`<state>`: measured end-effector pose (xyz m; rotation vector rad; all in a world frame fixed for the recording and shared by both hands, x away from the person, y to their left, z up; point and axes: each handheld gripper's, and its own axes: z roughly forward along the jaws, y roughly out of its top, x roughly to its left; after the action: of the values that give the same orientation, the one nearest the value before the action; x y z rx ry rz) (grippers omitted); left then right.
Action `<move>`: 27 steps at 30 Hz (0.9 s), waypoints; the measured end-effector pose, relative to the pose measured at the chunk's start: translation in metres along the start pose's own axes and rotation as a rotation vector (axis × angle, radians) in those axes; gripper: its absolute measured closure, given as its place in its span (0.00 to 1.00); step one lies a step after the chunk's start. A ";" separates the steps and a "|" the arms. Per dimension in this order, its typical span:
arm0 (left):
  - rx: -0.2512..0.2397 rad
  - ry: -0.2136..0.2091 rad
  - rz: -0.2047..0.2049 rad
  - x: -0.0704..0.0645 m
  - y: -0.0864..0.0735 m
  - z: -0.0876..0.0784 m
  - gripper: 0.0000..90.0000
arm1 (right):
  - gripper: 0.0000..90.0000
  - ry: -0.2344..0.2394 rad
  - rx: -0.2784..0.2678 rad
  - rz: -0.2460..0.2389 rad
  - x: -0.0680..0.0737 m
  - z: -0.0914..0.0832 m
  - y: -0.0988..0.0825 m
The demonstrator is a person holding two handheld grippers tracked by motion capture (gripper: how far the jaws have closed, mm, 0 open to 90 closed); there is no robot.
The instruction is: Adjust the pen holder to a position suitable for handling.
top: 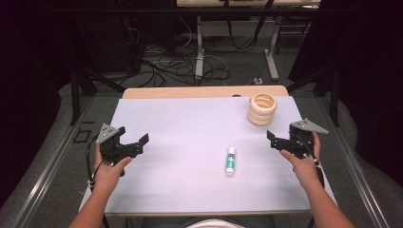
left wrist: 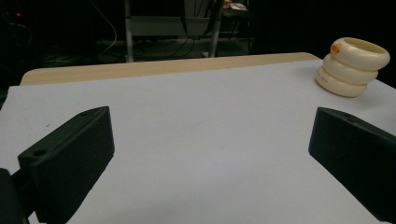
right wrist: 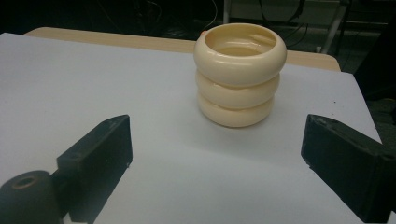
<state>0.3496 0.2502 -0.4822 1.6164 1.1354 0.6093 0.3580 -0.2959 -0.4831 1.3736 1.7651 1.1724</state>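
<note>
A cream cup [top: 262,109] shaped like three stacked rings stands upright at the back right of the white board [top: 180,123]. A small white tube with a green label [top: 230,160] lies flat right of centre. At the board's left edge my left gripper [top: 133,134] is held open with nothing between its jaws. My right gripper [top: 273,140] is open and empty at the right edge, in front of the cup. The left gripper view has the open gripper [left wrist: 210,126] over bare board, the cup [left wrist: 352,67] far right. In the right gripper view the cup [right wrist: 239,74] stands ahead of the open gripper [right wrist: 217,128].
A strip of wooden tabletop [top: 190,91] shows beyond the board's far edge. Behind it are table legs [top: 199,52] and loose cables [top: 157,66] on the floor. Dark frame posts [top: 74,90] stand at both sides.
</note>
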 end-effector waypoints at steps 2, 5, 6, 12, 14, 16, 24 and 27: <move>-0.001 0.010 -0.001 0.000 0.000 0.000 0.00 | 0.11 0.002 0.005 0.008 -0.001 0.000 0.000; -0.005 0.026 -0.021 0.000 -0.001 0.001 0.00 | 0.17 -0.004 0.017 0.018 -0.001 0.000 0.002; -0.004 0.029 -0.024 0.000 -0.001 0.001 0.00 | 0.17 0.004 0.035 0.037 -0.002 0.000 0.004; -0.003 0.046 -0.031 0.002 -0.001 0.002 0.00 | 0.17 -0.003 0.061 0.048 -0.003 0.007 0.010; -0.004 0.049 -0.034 0.002 -0.001 0.002 0.00 | 0.17 0.010 0.092 0.069 -0.006 0.010 0.021; 0.000 0.049 -0.030 0.002 -0.002 0.002 0.00 | 0.17 0.004 0.099 0.072 -0.009 0.013 0.029; -0.003 0.047 -0.022 0.001 -0.001 0.001 0.00 | 0.18 -0.003 0.171 0.126 -0.018 0.027 0.063; -0.002 0.047 -0.021 0.001 -0.001 0.002 0.00 | 0.18 -0.004 0.188 0.154 -0.021 0.034 0.072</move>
<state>0.3506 0.2503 -0.4842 1.5944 1.1840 0.6375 0.4240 -0.3018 -0.4338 1.6452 1.8317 1.1035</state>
